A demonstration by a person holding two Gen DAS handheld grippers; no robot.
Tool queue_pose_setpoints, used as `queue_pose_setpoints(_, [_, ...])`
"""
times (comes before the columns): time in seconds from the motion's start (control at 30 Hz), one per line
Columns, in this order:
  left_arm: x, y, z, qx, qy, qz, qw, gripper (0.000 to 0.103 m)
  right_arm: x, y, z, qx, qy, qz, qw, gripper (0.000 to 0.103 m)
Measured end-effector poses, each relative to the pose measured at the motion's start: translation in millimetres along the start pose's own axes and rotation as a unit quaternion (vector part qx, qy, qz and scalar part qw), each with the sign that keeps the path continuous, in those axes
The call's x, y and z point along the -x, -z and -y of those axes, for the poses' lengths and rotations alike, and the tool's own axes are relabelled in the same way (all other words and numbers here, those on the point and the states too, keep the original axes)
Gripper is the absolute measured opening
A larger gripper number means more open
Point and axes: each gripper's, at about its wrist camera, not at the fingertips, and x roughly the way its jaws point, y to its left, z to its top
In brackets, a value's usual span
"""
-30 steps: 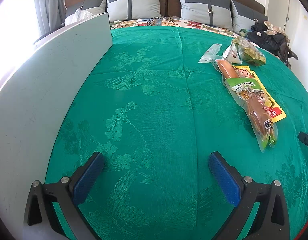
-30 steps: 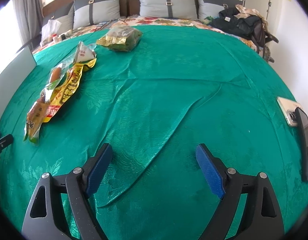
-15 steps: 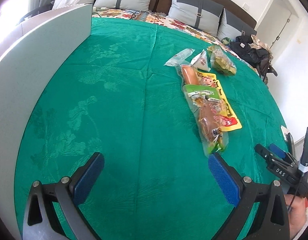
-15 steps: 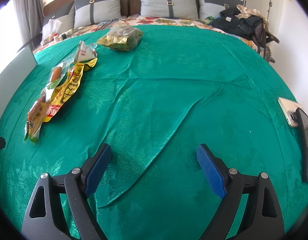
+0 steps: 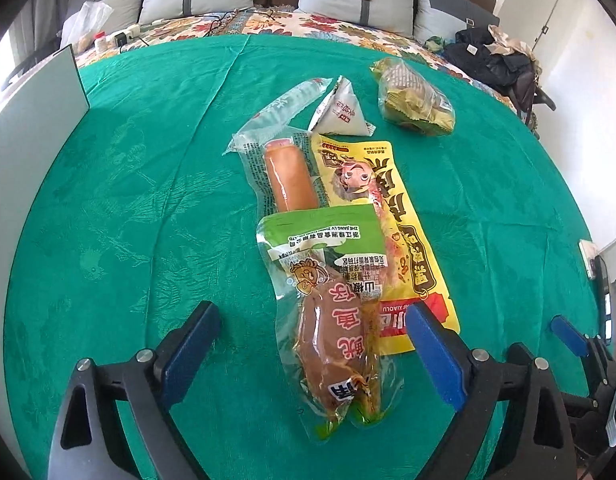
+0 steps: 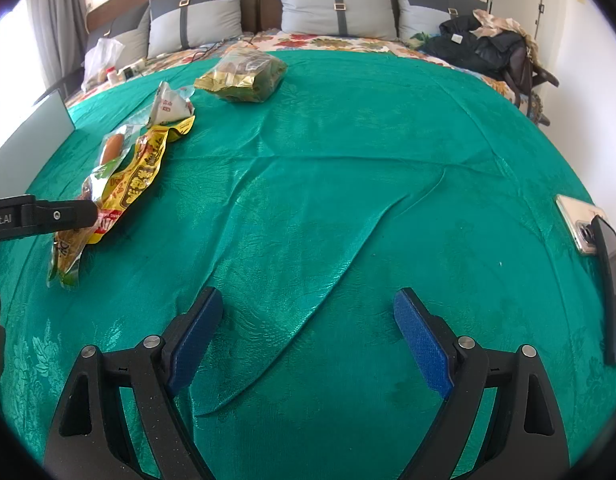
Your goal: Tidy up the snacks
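Note:
Several snack packs lie in a row on the green bedspread (image 5: pixel 148 200). Nearest is a clear, green-topped pack of brown meat (image 5: pixel 335 340), overlapping a yellow pack (image 5: pixel 407 240) and a sausage pack (image 5: pixel 290 180). Beyond them are a white triangular pack (image 5: pixel 341 114) and a gold-green bag (image 5: pixel 415 100). My left gripper (image 5: pixel 311 320) straddles the meat pack. Its jaws are closing, and the pads stand clear of the pack on both sides. My right gripper (image 6: pixel 308 304) hangs open over bare cloth, with the yellow pack (image 6: pixel 140 176) far to its left.
A grey board (image 5: pixel 28 140) stands along the left edge of the bed. Two phones (image 6: pixel 579 220) lie at the right edge. Pillows (image 6: pixel 335 8) and dark clothes (image 6: pixel 483 48) are at the head. The cloth has long creases (image 6: pixel 347 248).
The left gripper has swung right, from bare cloth to over the near end of the snack row, and its jaws have narrowed. The right gripper has not moved.

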Motion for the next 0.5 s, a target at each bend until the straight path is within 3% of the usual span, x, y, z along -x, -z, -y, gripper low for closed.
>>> queue_pose_setpoints(0.07, [3,3,8,-0.036,-0.008,0.007,0.9993,0.070,0,0,0,0.000,0.000,0.000,1.000,0.090])
queue_pose_setpoints(0.1, [5,5,11,-0.046,-0.001,0.007,0.9989,0.057,0,0,0,0.000,0.000,0.000,1.000,0.091])
queue_pose_setpoints(0.13, [7,8,12,-0.051,-0.008,0.006,0.9987,0.053,0,0,-1,0.001,0.000,0.000,1.000,0.091])
queue_pose_setpoints(0.5, [53,35,-46,0.009,-0.013,0.016,0.9997,0.037,0,0,-1,0.001,0.000,0.000,1.000,0.091])
